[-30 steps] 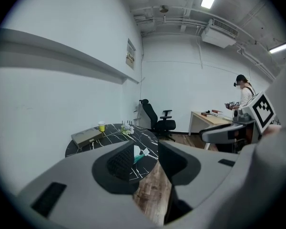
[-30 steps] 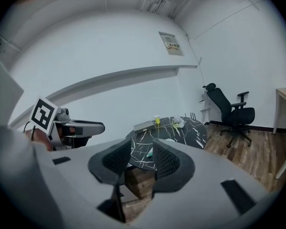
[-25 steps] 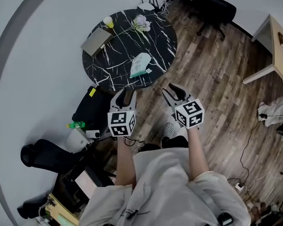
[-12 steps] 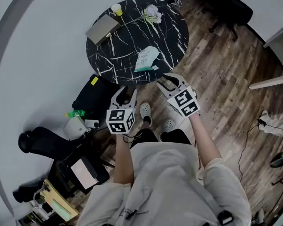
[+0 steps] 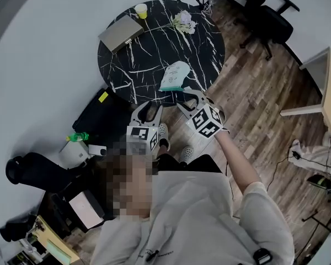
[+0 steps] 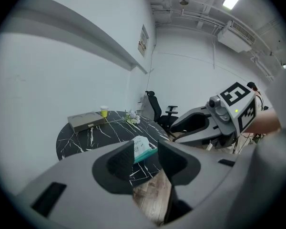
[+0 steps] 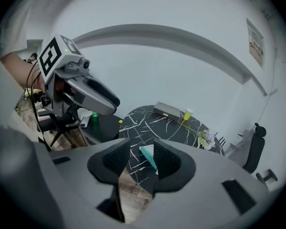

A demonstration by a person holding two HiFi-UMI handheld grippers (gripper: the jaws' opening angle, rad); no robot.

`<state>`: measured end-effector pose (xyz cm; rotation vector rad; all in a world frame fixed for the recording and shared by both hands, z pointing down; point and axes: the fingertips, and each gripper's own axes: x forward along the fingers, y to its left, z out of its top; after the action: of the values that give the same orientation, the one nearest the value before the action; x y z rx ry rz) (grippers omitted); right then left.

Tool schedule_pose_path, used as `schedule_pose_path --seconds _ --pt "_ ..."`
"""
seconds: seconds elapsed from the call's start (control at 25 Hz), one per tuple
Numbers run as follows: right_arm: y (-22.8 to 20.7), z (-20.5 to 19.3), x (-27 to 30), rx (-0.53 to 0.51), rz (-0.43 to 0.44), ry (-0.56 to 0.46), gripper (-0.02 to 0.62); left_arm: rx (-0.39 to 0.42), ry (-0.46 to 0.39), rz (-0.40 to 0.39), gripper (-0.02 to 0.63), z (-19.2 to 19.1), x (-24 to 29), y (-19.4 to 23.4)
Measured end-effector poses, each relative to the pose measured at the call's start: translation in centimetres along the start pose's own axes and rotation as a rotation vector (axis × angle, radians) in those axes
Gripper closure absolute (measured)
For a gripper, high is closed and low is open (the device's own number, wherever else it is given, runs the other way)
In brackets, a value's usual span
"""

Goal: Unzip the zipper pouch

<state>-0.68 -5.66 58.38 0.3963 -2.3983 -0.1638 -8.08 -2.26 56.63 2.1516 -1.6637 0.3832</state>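
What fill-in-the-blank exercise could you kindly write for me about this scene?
The zipper pouch lies on the round black ____.
The cup is coloured ____.
The left tool and the right tool both have ____ jaws, with nothing held.
Missing words: table; yellow; open.

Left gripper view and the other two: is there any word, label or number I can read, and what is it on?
None can be read in any view.
Wall poster: print too small to read.
Pouch: print on its face, blurred.
Yellow tag on the black bag: too small to read.
Marker cube: black and white squares only, no words.
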Motion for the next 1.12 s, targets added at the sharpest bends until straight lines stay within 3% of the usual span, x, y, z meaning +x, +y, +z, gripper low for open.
schedule_pose_path --seconds 0.2,0.44,0.52,0.68,0.76,0.92,1.12 --pt "0.1 -1.1 5.4 -0.123 0.029 0.106 0.433 -0.002 0.015 -0.036 0.445 -1.9 1.6 2.6" --pt "0.0 -3.4 10.7 -0.363 0.042 0.239 0.428 -0.042 0.028 -0.058 0.446 -4.7 2.7 4.8" --pt "0.1 -4.3 12.3 -0.49 0.044 0.288 0.423 -0.058 0.032 -0.061 0.445 -5.8 3.0 5.2" --pt "0.6 -6.2 15.2 -0.882 -0.006 0.408 0.42 -0.099 0.043 -0.054 0.445 -7.5 2.7 6.4" --pt "0.7 -7.0 16.6 -0.983 -0.022 0.443 0.416 -0.118 0.046 -0.044 0.445 -8.2 2.5 7.0" --pt "0.6 -8.3 18.8 -1.085 -0.023 0.492 0.402 -0.139 0.054 -0.031 0.445 -9.6 2.3 8.3" --pt "0.1 -9.3 20.6 -1.102 -0.038 0.521 0.394 -0.171 0.047 -0.015 0.445 -10.3 2.1 10.4"
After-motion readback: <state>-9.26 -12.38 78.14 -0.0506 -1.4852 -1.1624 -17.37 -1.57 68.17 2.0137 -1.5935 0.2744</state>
